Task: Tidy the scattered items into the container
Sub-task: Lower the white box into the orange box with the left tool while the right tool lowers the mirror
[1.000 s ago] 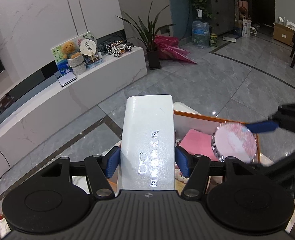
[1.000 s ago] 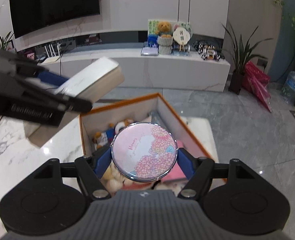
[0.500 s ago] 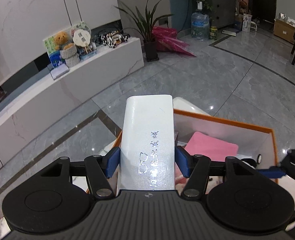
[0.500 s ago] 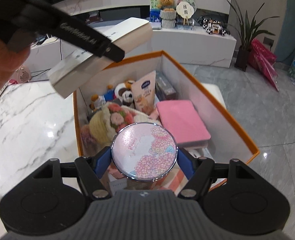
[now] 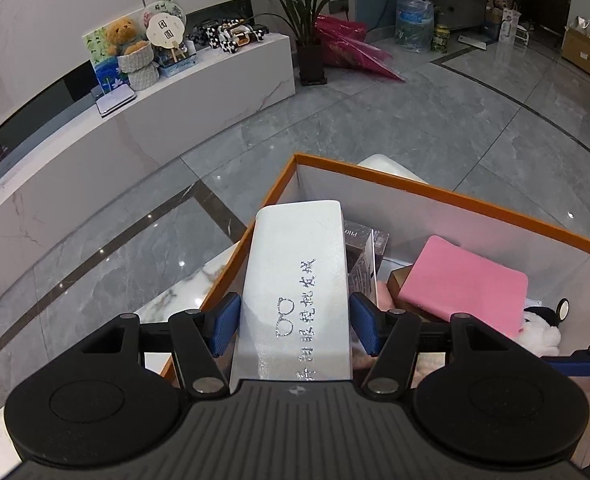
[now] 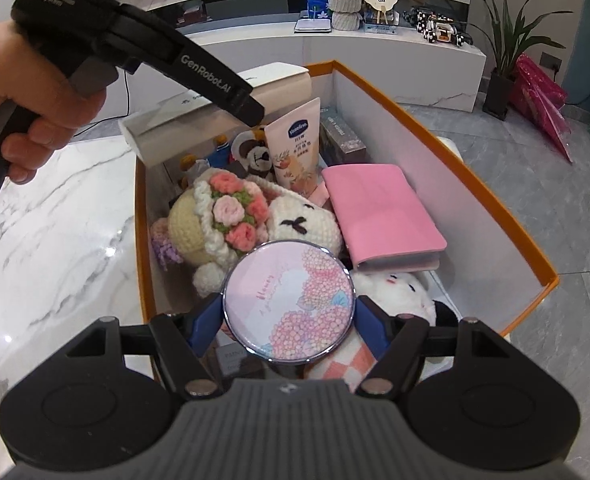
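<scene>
Most items already lay in the orange-rimmed box (image 6: 447, 142). 2 remained: left tongs (image 5: 293, 330) clamped the white case (image 5: 297, 276) above its far corner; right tongs (image 6: 289, 320) clamped the round floral tin (image 6: 289, 300) over its near end. Marble surface (image 6: 55, 232) beside the box showed nothing loose.

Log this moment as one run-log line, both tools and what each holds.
left tool: shut on white box | right tool: shut on round floral tin | both over orange-rimmed container | nothing released yet

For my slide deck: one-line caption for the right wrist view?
Right gripper holds a round floral tin over the orange-rimmed box of toys.
</scene>
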The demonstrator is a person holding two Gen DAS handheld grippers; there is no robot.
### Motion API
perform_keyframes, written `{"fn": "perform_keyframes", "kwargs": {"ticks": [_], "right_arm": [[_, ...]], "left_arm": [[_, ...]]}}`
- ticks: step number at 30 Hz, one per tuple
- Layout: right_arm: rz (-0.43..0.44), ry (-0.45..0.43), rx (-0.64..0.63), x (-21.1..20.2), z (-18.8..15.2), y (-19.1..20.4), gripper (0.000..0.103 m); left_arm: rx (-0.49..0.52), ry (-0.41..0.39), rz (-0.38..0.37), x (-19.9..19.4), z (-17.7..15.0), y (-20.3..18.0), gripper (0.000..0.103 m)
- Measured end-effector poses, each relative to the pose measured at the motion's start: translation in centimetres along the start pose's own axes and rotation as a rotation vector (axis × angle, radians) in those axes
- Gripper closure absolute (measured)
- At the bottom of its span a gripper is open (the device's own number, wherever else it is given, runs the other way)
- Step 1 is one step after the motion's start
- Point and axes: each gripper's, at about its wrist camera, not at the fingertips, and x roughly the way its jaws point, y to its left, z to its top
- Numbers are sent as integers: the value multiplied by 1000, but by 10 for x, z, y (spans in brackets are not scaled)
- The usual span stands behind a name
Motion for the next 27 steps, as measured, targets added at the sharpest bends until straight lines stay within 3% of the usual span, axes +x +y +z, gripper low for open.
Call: {"fn": "perform_keyframes", "kwargs": {"ticks": [18, 27], "right_arm": [[18, 9, -12, 7, -3, 3, 29], [20, 9, -4, 7, -4, 3, 28]], "left_arm": [[-32, 73, -21, 40, -10, -2, 34], [2, 83, -13, 44, -12, -7, 34]]}}
